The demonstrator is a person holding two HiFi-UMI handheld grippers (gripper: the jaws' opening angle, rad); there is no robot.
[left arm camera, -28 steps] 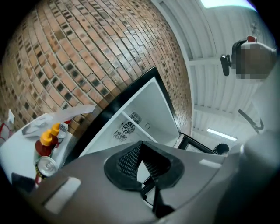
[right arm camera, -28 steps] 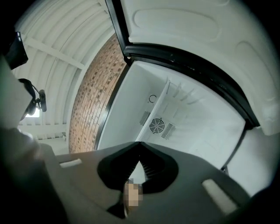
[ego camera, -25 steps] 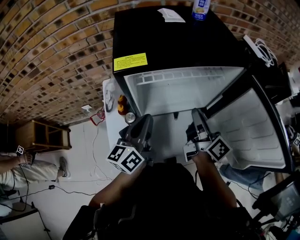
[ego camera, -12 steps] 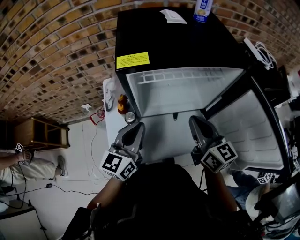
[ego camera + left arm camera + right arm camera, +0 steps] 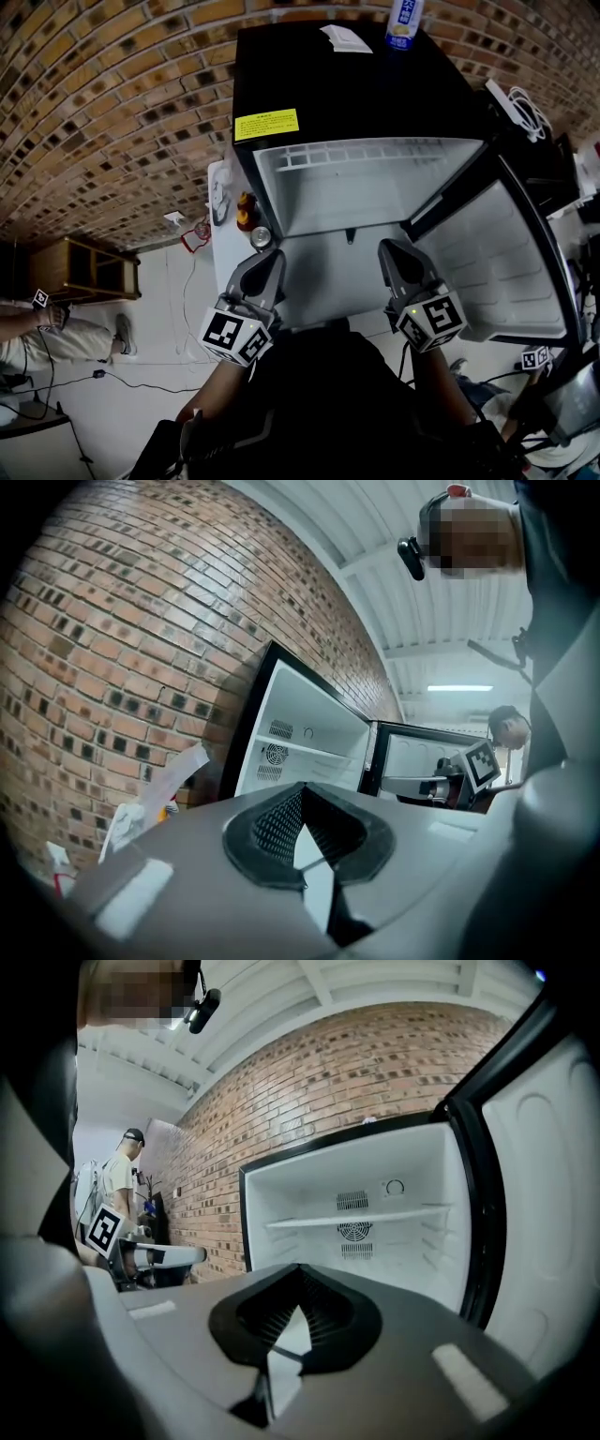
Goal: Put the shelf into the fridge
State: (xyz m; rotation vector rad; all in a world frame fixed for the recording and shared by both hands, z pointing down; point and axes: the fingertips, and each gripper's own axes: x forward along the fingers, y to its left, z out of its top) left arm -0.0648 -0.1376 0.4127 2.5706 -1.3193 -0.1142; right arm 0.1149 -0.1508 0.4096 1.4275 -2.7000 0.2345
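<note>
Your left gripper [image 5: 266, 260] and right gripper [image 5: 395, 252] look clamped on the clear shelf [image 5: 333, 286]; hold it level entering the fridge [image 5: 356, 94].

One fridge [image 5: 356, 89], with one door [image 5: 511, 253] swung wide at its right. Inside the fridge, one shelf [image 5: 356, 1218]. On top of the fridge, one blue-labelled bottle [image 5: 403, 21] and one white card [image 5: 343, 37]; on its top front edge, one yellow label [image 5: 266, 124]. In front of the fridge, two grippers: left gripper [image 5: 267, 267] and right gripper [image 5: 397, 255]. Just left of the fridge, one can [image 5: 260, 236] and one small orange-brown container [image 5: 246, 208]. Farther left of the fridge, one wooden cabinet [image 5: 89, 272].
</note>
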